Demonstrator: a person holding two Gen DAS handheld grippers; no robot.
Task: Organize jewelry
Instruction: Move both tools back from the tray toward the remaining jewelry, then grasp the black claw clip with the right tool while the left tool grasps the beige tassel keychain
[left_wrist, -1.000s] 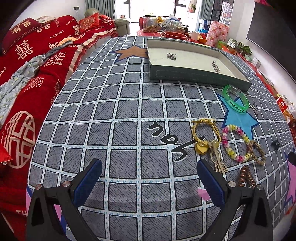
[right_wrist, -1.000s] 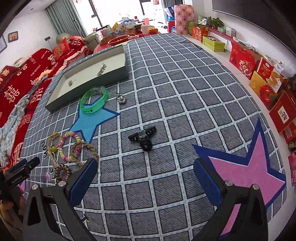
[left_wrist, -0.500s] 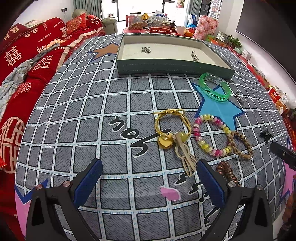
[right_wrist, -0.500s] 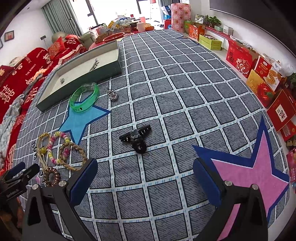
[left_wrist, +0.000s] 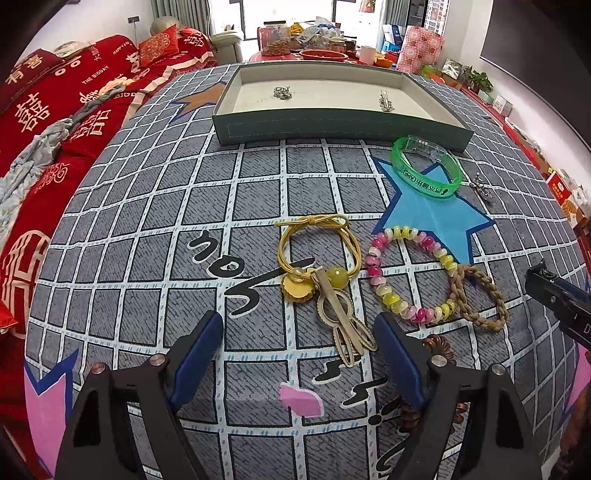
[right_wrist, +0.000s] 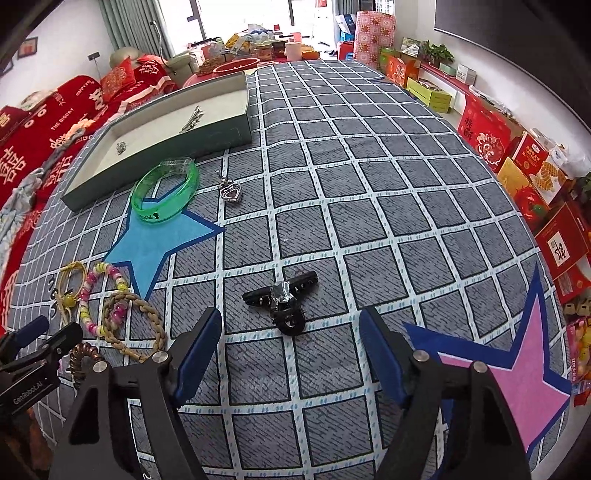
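Both grippers hang empty, jaws just narrowing: left gripper (left_wrist: 297, 350) lines up over the gold hair clip (left_wrist: 341, 319), right gripper (right_wrist: 290, 347) over the black claw clip (right_wrist: 282, 299), presumably bound for the half-filled tray (left_wrist: 332, 127).

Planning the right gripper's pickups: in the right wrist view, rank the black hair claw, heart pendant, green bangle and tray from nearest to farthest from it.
From the right gripper:
1. Black hair claw, just ahead, centre.
2. Heart pendant, farther, slightly left.
3. Green bangle, left; near-tie with pendant.
4. Tray, far left.
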